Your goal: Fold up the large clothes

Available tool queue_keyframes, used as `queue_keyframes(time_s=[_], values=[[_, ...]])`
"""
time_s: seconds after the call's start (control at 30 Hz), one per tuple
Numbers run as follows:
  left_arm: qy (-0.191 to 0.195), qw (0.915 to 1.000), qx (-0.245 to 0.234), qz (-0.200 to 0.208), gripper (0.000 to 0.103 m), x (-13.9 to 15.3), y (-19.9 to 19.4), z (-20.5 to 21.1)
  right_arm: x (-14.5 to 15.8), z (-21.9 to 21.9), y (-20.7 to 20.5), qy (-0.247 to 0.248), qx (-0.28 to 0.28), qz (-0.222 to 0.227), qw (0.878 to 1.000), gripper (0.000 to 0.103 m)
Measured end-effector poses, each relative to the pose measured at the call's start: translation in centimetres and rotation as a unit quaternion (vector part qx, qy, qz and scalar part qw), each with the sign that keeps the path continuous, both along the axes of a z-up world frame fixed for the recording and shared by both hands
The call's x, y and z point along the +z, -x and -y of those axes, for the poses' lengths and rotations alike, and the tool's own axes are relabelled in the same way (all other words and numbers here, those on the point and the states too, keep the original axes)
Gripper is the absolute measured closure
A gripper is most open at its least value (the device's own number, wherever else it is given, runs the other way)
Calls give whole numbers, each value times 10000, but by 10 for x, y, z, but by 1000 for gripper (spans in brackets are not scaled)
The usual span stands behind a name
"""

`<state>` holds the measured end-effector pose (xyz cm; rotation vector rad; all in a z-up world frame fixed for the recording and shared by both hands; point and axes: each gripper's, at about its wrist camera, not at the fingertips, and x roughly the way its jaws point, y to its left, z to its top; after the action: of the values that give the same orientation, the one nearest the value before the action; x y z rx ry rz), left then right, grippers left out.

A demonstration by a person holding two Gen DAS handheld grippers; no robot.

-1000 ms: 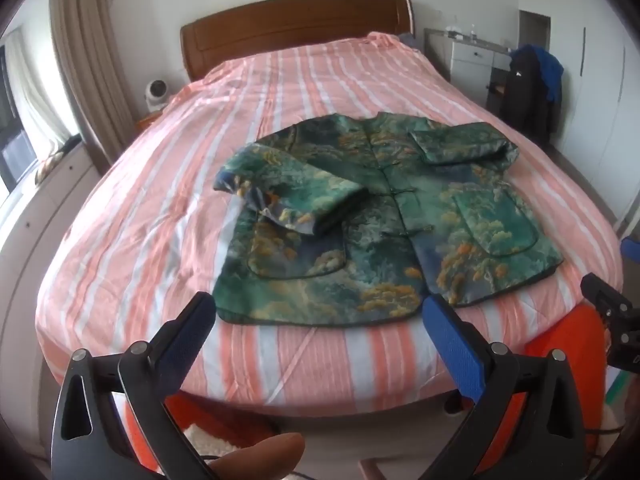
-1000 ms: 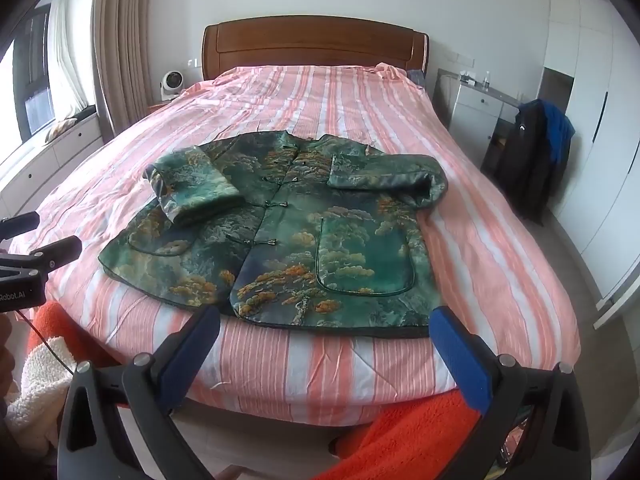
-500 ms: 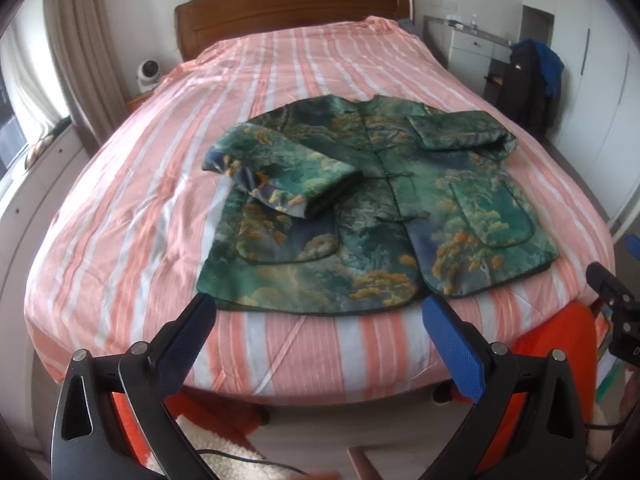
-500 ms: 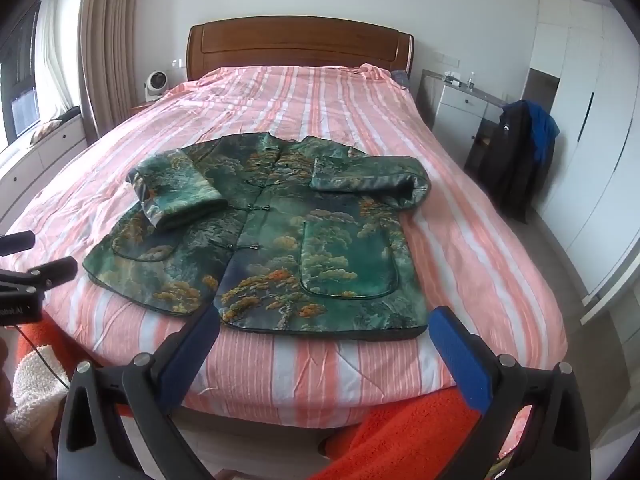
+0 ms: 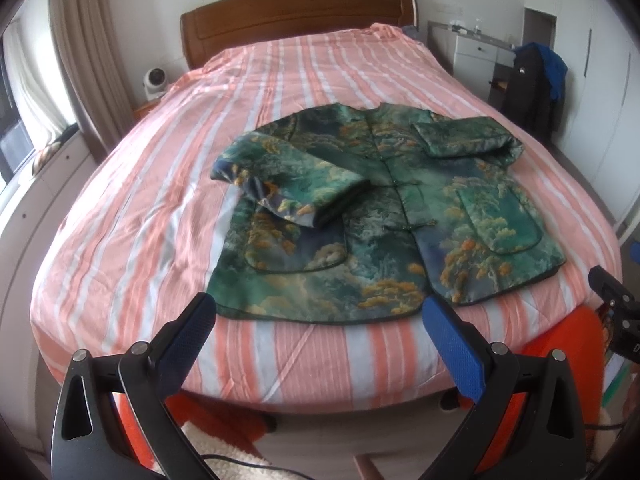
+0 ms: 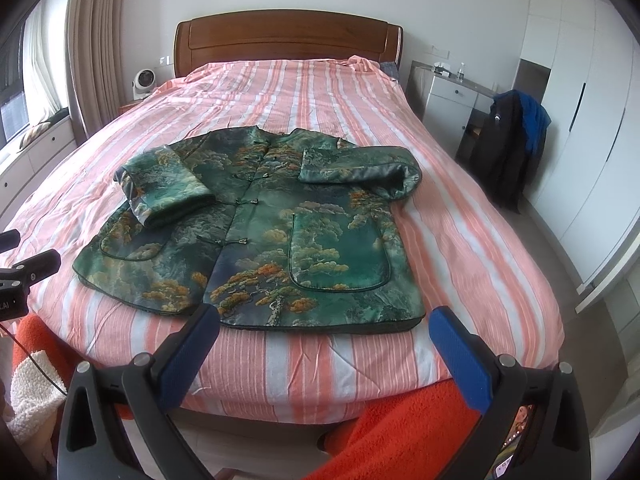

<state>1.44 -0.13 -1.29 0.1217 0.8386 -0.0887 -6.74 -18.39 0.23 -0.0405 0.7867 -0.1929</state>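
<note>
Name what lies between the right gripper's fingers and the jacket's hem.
Only bare striped bedspread separates the right gripper from the jacket, seen in the right wrist view.

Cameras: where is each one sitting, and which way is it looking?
Left wrist view: rides the left gripper by the bed's foot, faces the headboard; its own open fingers show, the other gripper at right edge.
Right wrist view: rides the right gripper, same direction; its open fingers show, the other gripper at left edge.
Both share the green jacket, sleeves folded in.
</note>
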Motion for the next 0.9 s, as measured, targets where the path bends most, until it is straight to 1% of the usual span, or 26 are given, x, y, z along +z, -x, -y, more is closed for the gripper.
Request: queue_keyframes(time_s=[0.2,0.9], values=[[-6,10000,-14,71,0,2,1,0,0,0,0,6,-7,11,10000,0],[7,10000,-11,78,0,4,-1,-6,1,-1,-1,-5,-5,5,10000,0]])
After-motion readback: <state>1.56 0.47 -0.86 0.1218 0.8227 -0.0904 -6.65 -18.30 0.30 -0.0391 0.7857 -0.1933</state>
